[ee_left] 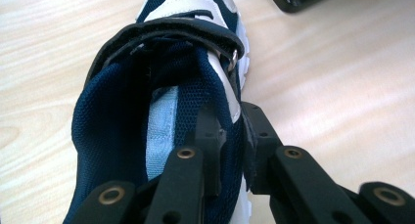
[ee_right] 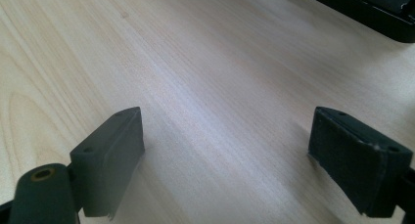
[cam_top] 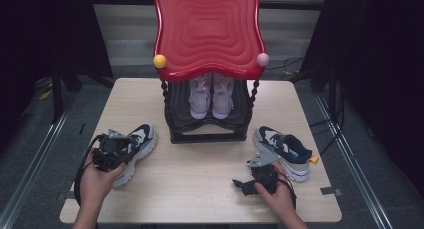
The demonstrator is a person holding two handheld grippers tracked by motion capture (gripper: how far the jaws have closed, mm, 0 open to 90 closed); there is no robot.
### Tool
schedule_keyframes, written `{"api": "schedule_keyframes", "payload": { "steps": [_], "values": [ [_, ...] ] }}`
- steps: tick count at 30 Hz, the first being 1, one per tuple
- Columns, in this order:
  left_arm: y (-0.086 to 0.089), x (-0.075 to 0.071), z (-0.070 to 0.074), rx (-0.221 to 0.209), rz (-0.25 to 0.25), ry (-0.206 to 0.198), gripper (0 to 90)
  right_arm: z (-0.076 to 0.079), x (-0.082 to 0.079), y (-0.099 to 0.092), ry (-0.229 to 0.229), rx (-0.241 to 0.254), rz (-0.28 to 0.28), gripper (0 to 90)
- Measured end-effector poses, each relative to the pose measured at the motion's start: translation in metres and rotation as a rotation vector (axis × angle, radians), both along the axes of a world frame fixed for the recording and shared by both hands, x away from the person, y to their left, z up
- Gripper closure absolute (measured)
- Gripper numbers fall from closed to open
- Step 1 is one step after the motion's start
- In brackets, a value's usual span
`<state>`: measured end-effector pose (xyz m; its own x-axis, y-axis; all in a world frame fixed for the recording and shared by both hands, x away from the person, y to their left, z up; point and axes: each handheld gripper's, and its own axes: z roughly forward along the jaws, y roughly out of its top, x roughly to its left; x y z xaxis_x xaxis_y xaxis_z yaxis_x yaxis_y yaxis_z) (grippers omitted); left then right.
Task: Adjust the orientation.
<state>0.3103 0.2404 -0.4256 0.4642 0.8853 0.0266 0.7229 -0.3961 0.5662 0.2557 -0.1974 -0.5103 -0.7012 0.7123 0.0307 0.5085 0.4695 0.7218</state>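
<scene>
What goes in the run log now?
left hand-held gripper: shut on sneaker collar | right hand-held gripper: open over table

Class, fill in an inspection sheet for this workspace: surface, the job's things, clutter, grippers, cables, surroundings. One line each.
Surface: pale wooden table, bare between the hands.
Job's things: navy-and-white left shoe lying near the left hand; matching right shoe by the right hand; black rack holding pink shoes under a red top.
Clutter: nothing seen.
Grippers: left gripper clamped on the left shoe's collar; right gripper open over bare wood.
Cables: black cable trailing from the left gripper.
Surroundings: dark curtains, grey floor.
</scene>
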Motion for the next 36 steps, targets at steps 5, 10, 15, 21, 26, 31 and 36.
{"api": "schedule_keyframes", "payload": {
  "steps": [5,10,15,21,26,31,36],
  "values": [
    [-0.009,0.011,-0.004,-0.003,0.036,-0.013,79.5,0.000,0.000,0.000,0.000,0.000,0.000,12.7],
    [-0.014,0.012,-0.008,0.004,0.011,-0.012,76.8,0.000,0.000,0.000,-0.001,0.000,0.001,12.7],
    [-0.009,0.010,-0.003,-0.035,-0.013,-0.024,64.0,0.000,0.000,0.000,-0.001,0.000,0.002,12.7],
    [-0.004,0.004,0.008,-0.052,-0.040,-0.050,45.4,0.000,0.000,0.000,-0.002,-0.001,0.002,12.7],
    [0.000,-0.001,0.015,-0.018,-0.049,-0.067,34.4,0.000,0.000,0.000,-0.001,0.000,0.003,12.7],
    [-0.002,-0.008,0.013,0.004,-0.096,-0.010,35.5,0.000,0.000,0.000,0.000,0.000,0.003,12.7],
    [-0.009,-0.011,0.016,-0.034,-0.122,0.026,35.7,0.000,0.000,0.000,0.000,0.000,0.003,12.7]
  ]
}}
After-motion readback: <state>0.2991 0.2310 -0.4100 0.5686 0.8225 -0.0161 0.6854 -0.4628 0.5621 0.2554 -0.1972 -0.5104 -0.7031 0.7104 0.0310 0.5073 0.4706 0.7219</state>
